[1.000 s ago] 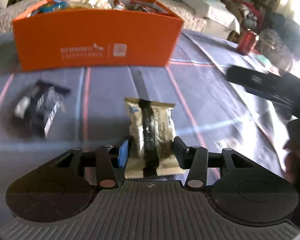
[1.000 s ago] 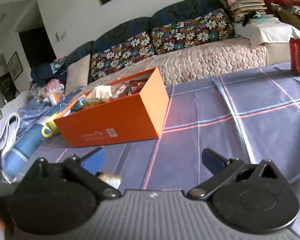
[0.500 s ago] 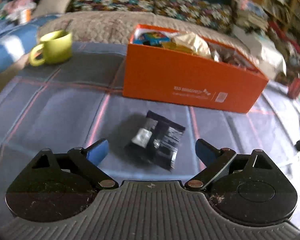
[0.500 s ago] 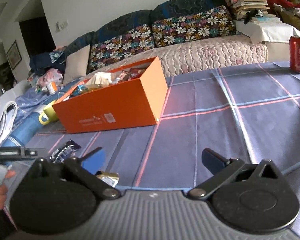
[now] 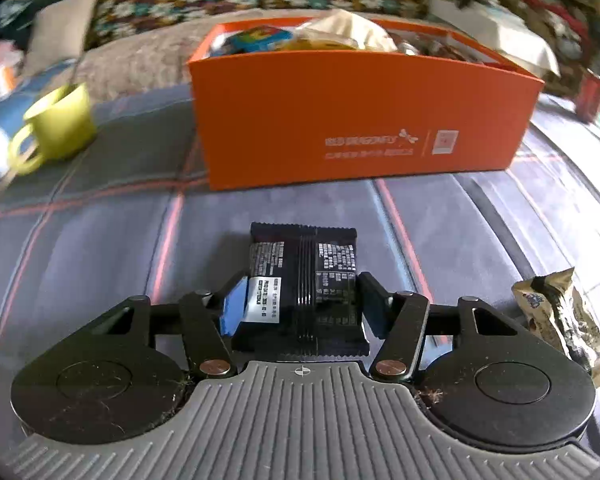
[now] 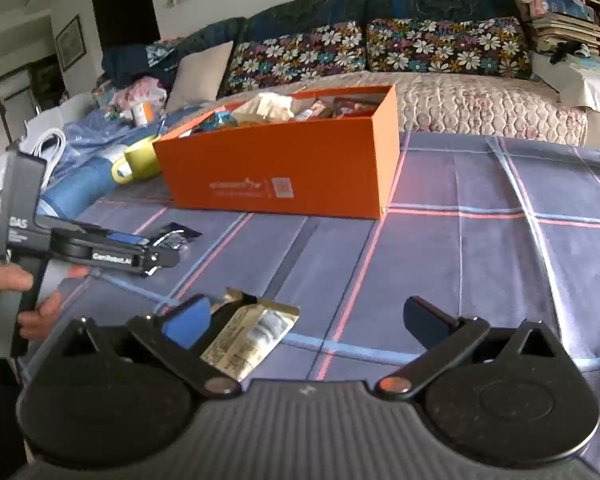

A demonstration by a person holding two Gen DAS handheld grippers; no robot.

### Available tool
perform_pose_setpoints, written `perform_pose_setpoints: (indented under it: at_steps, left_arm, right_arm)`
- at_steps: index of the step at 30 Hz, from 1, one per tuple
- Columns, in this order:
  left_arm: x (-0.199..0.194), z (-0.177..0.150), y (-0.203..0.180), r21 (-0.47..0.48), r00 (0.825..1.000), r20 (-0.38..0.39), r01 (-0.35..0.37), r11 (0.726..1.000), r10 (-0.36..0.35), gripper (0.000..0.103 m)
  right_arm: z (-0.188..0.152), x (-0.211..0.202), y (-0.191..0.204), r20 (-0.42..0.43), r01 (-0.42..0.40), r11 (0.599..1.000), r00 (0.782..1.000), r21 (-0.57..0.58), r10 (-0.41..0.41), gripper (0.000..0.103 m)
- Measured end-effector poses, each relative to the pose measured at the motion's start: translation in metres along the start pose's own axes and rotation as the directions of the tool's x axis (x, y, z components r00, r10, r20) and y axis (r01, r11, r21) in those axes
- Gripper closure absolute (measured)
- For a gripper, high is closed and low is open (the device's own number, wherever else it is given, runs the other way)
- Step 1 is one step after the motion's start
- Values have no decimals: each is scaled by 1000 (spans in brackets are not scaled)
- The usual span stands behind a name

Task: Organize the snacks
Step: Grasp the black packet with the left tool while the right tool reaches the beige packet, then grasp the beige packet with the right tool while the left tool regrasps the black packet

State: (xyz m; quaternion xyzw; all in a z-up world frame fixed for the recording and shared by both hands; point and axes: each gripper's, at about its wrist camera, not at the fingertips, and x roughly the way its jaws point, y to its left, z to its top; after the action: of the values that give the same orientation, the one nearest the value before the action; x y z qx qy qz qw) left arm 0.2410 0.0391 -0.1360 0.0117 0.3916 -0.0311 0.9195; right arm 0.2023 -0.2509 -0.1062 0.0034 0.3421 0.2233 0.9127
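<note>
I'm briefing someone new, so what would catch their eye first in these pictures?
The orange box, heaped with snacks, stands mid-table on the plaid cloth. In front of it, the left tongs close around a black snack packet, while a beige wrapper lies by the open right tongs.

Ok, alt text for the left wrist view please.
The left gripper is closed on a black snack packet lying on the plaid tablecloth. Behind stands the orange box full of snacks, a green mug at left, a beige packet at right.
</note>
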Motion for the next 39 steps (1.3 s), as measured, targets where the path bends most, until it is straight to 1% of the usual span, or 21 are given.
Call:
perform_pose_setpoints:
  at_steps: [3,6,8,9,12,17,19,21,22,23,25,29,33,34,35,36,37,38,39]
  left_arm:
    - [-19,-19,-4,-61,999,5,-36,998,36,78]
    - [-42,-45,-16,-81,997,12,-80,994,81,75]
    - [-51,-54,-21,-93,997,14,-76,993,78,72]
    - [-52,-54,-24,-87,997,11,-72,994,73,70]
    - [-53,-52,-27,-76,998,11,-61,995,63,69]
    - [-57,-58,-26,-67,999,20,-50,997,51,68]
    - [-57,-59,-24,-69,999,21,-48,996,50,66]
    - [-58,-60,-23,-75,999,22,-47,996,49,64]
    - [-58,-60,-24,-74,999,22,-47,996,48,62]
    - [-58,-60,-24,-72,999,21,-47,996,49,61]
    - [-58,-61,-24,-69,999,17,-49,996,51,54]
    - [-59,-62,-21,-75,999,15,-50,996,51,52]
    - [-57,-61,-22,-77,998,12,-60,995,61,46]
    - [-56,-61,-22,-73,998,11,-62,995,63,45]
    - [-56,-62,-23,-69,998,8,-65,995,66,44]
    - [-56,-62,-23,-68,998,5,-66,995,67,41]
    - [-56,-62,-22,-72,998,2,-65,995,66,38]
    - [-56,-62,-21,-77,998,-4,-65,995,64,35]
    - [-56,-62,-20,-81,998,-8,-64,995,64,33]
  right_arm:
    - [-6,2,3,-22,-9,1000,1000,13,9,0]
    - [-13,6,16,-44,-30,1000,999,4,31,0]
    - [-17,9,29,-56,-39,999,998,-11,39,0]
    - [-17,11,35,-60,-39,999,997,-19,38,0]
    - [-15,19,55,-60,-29,998,998,-56,25,0]
    - [-20,39,67,-110,11,994,994,-111,-24,1]
    - [-23,39,72,-101,37,987,993,-156,-53,2]
    - [-24,36,72,-90,59,982,993,-177,-76,10]
    - [-24,34,72,-80,69,978,993,-196,-86,24]
    - [-24,31,71,-77,66,977,994,-201,-83,33]
    - [-26,26,68,-77,63,978,994,-198,-79,37]
    - [-36,12,62,-65,61,978,995,-200,-76,37]
    - [-42,4,60,-56,65,979,995,-195,-77,36]
    - [-42,6,60,-60,59,980,996,-192,-72,32]
    - [-41,8,60,-65,49,982,996,-184,-61,25]
    - [-40,9,60,-67,39,984,996,-174,-51,20]
    - [-39,10,60,-64,32,985,997,-167,-44,13]
    - [-39,10,61,-58,32,985,997,-168,-42,10]
    - [-38,9,61,-53,32,985,998,-171,-42,10]
